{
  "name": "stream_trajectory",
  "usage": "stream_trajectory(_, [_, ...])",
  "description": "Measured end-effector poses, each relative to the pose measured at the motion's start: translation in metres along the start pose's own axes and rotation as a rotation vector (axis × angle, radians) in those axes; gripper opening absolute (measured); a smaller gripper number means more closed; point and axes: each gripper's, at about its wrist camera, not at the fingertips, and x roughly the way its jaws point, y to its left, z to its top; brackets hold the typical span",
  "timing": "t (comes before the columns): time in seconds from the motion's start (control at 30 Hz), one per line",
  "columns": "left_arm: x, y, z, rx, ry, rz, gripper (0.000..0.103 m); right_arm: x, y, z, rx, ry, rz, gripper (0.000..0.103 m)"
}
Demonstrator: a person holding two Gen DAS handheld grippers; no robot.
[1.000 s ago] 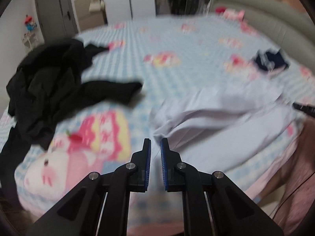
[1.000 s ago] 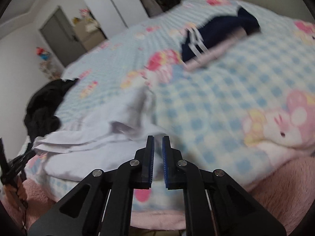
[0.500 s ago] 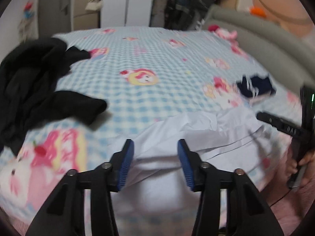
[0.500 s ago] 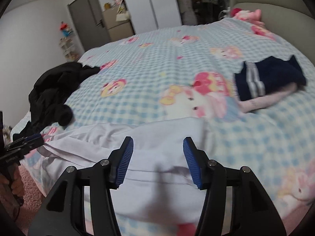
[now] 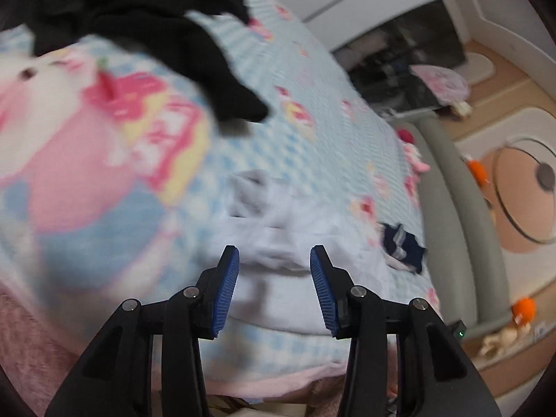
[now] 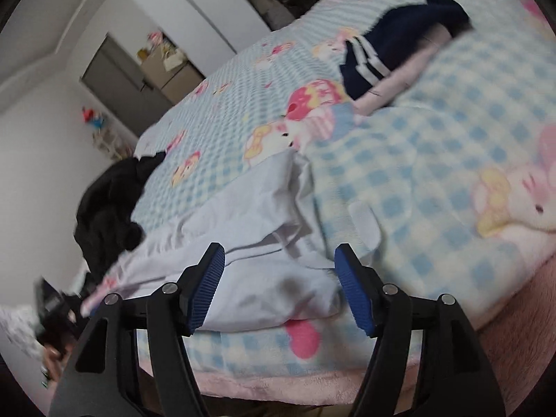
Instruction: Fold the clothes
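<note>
**White garment laid near the bed edge, both grippers parted above it**

A bedroom is seen, with a wardrobe (image 6: pixel 205 24) and a grey door (image 6: pixel 114 73) at the far wall. Most of both views is filled by a bed covered in a blue-checked cartoon blanket (image 6: pixel 451 146), evidently used as the folding surface. A black heap of clothes (image 5: pixel 139 17) is left at the far left side, probably waiting its turn. A folded navy piece with white stripes (image 6: pixel 392 45) is set well apart on a pink item, apparently put aside as finished.

The white garment (image 6: pixel 250 229) is spread close to the near edge, partly folded over itself, within easy reach of both tools. The right gripper (image 6: pixel 279 290) is held just above its near hem, and its jaws are opening with only cloth below them, nothing pinched. The left gripper (image 5: pixel 274 290) is held spread over the same white garment (image 5: pixel 278 243), pads clear of the fabric. Both are judged to be poised for a fresh grasp of the edge.
</note>
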Motion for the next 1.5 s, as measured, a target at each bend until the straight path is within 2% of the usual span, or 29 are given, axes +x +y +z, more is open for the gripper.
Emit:
stream_trajectory(0.07, [0.003, 0.004, -0.004, -0.014, 0.007, -0.011, 0.044, 0.001, -0.009, 0.004, 0.047, 0.008, -0.003, 0.068])
stream_trajectory(0.17, [0.011, 0.019, -0.005, -0.109, 0.023, -0.124, 0.047, 0.008, -0.004, 0.01, 0.058, 0.021, 0.042, 0.068])
stream_trajectory(0.23, [0.018, 0.029, -0.002, -0.182, 0.041, -0.19, 0.048, 0.013, 0.002, 0.016, 0.064, 0.03, 0.077, 0.073])
stream_trajectory(0.3, [0.025, 0.037, 0.002, -0.253, 0.061, -0.257, 0.048, 0.022, 0.003, 0.023, 0.096, 0.061, 0.068, 0.074])
stream_trajectory(0.4, [0.019, 0.037, 0.007, -0.297, 0.021, -0.345, 0.048, 0.022, 0.004, 0.031, 0.134, 0.083, 0.067, 0.067])
stream_trajectory(0.43, [0.013, 0.032, 0.007, -0.278, 0.004, -0.347, 0.048, 0.018, 0.005, 0.034, 0.138, 0.073, 0.071, 0.067])
stream_trajectory(0.5, [0.012, 0.021, 0.007, -0.241, 0.033, -0.325, 0.048, 0.011, 0.008, 0.037, 0.118, 0.065, 0.046, 0.067])
stream_trajectory(0.67, [0.044, 0.022, -0.01, -0.28, 0.203, -0.289, 0.048, 0.024, 0.008, 0.034, 0.116, 0.149, 0.101, 0.053])
stream_trajectory(0.73, [0.051, 0.035, -0.016, -0.349, 0.193, -0.271, 0.049, 0.039, 0.005, 0.03, 0.169, 0.184, 0.124, 0.053])
stream_trajectory(0.8, [0.052, 0.046, -0.017, -0.417, 0.162, -0.333, 0.05, 0.051, 0.001, 0.029, 0.202, 0.202, 0.12, 0.053])
stream_trajectory(0.87, [0.05, 0.047, -0.013, -0.409, 0.133, -0.33, 0.05, 0.062, -0.002, 0.029, 0.232, 0.219, 0.117, 0.053])
stream_trajectory(1.03, [0.05, 0.043, -0.006, -0.407, 0.092, -0.364, 0.05, 0.073, 0.003, 0.04, 0.208, 0.23, 0.133, 0.053])
stream_trajectory(1.07, [0.052, 0.041, -0.004, -0.402, 0.095, -0.361, 0.05, 0.076, 0.005, 0.043, 0.207, 0.232, 0.159, 0.047])
stream_trajectory(1.1, [0.059, 0.037, -0.001, -0.391, 0.114, -0.342, 0.048, 0.081, 0.006, 0.044, 0.214, 0.242, 0.195, 0.04])
stream_trajectory(1.2, [0.076, 0.029, 0.009, -0.364, 0.153, -0.319, 0.046, 0.094, 0.004, 0.042, 0.26, 0.254, 0.195, 0.038])
stream_trajectory(1.37, [0.085, 0.002, 0.012, -0.177, 0.148, -0.176, 0.025, 0.106, 0.002, 0.04, 0.297, 0.234, 0.141, 0.036])
stream_trajectory(1.47, [0.076, -0.01, 0.01, -0.073, 0.115, -0.138, 0.015, 0.095, 0.014, 0.043, 0.236, 0.206, 0.144, 0.007])
stream_trajectory(1.5, [0.069, -0.016, 0.011, -0.034, 0.09, -0.135, 0.015, 0.089, 0.019, 0.045, 0.208, 0.195, 0.148, 0.006])
